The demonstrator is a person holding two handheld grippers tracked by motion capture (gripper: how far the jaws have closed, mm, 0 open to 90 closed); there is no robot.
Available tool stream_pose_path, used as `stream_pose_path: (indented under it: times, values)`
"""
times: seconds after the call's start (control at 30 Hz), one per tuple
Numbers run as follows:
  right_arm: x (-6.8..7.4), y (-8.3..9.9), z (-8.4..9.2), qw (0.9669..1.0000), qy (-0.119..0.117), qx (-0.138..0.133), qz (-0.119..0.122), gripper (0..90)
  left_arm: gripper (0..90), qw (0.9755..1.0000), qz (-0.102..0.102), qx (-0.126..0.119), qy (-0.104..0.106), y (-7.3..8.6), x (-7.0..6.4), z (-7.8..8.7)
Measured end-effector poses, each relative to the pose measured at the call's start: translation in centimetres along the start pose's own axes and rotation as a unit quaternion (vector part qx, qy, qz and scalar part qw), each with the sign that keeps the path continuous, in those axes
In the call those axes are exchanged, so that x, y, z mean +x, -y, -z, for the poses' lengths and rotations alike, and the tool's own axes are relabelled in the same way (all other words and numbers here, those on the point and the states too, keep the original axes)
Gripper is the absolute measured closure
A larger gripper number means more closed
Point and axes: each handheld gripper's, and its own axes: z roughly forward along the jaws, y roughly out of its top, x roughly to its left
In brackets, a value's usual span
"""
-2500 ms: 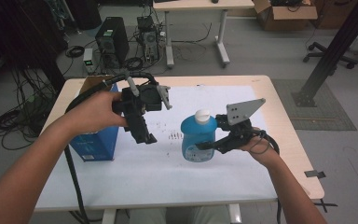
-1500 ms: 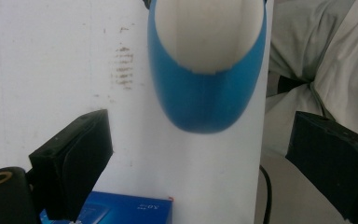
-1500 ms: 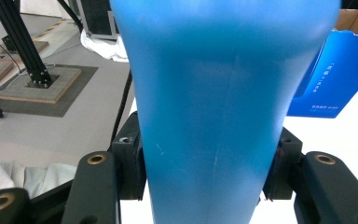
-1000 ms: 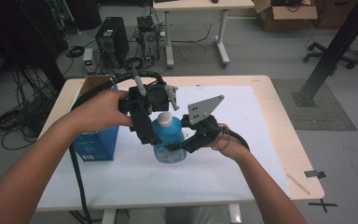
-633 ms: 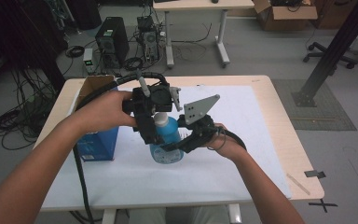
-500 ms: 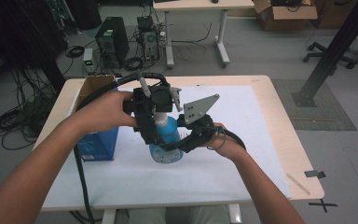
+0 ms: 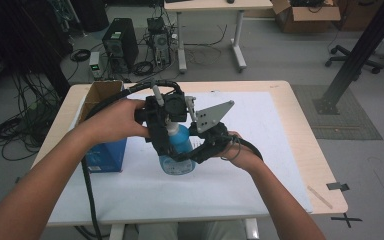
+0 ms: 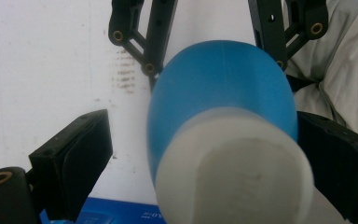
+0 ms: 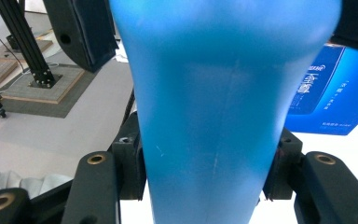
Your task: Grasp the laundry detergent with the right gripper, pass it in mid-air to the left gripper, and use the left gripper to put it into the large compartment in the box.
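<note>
Workshop floor with a computer tower [image 7: 119, 44], loose cables and a second table behind; in front, a pale wooden tabletop [image 7: 285, 105] under a white sheet [image 7: 260, 120]. Item one: blue plastic bottle [image 7: 179, 152] with a white cap [image 8: 235, 172], standing upright on the sheet at the middle of the tabletop; its label and neck are covered from above by the gripper bodies. Item two: right hand-held gripper [image 7: 200, 152], jaws closed on the lower body of the bottle, pads pressed to either flank as seen in the right gripper view [image 9: 205, 186]; grey three-cornered plate on top. Item three: left hand-held gripper [image 7: 167, 132], poised over the cap from above; in the left gripper view [image 8: 205, 163] its jaws stand either side of the cap, the left-hand pad clearly apart from it, the right-hand pad half hidden behind the blurred cap, so contact there cannot be made out; not gripping. Item four: blue cardboard box [image 7: 105, 155], just left of the bottle, partly hidden by the left forearm; its print is too small to read.
</note>
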Motion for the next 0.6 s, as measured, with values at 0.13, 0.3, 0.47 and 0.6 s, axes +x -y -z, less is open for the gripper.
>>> stream_pose_path:
  times: [0.13, 0.3, 0.47, 0.6]
  values:
    - [-0.03, 0.02, 0.0, 1.0, 0.0, 0.0, 0.0, 44.8, 7.2, 1.0, 0.001, 0.002, 0.002, 0.04, 0.0, -0.35]
    - [-0.08, 0.06, -0.06, 1.0, -0.001, 0.002, -0.001, 44.8, 8.3, 1.0, -0.001, 0.001, 0.004, 0.05, 0.06, -0.44]
    - [-0.09, 0.04, -0.09, 1.0, -0.001, 0.001, -0.001, 44.8, 12.9, 1.0, -0.004, -0.001, 0.008, 0.04, 0.03, -0.43]
    - [-0.09, 0.04, -0.1, 1.0, -0.001, 0.002, -0.001, 44.8, 14.0, 1.0, -0.003, -0.001, 0.008, 0.1, 0.09, -0.45]
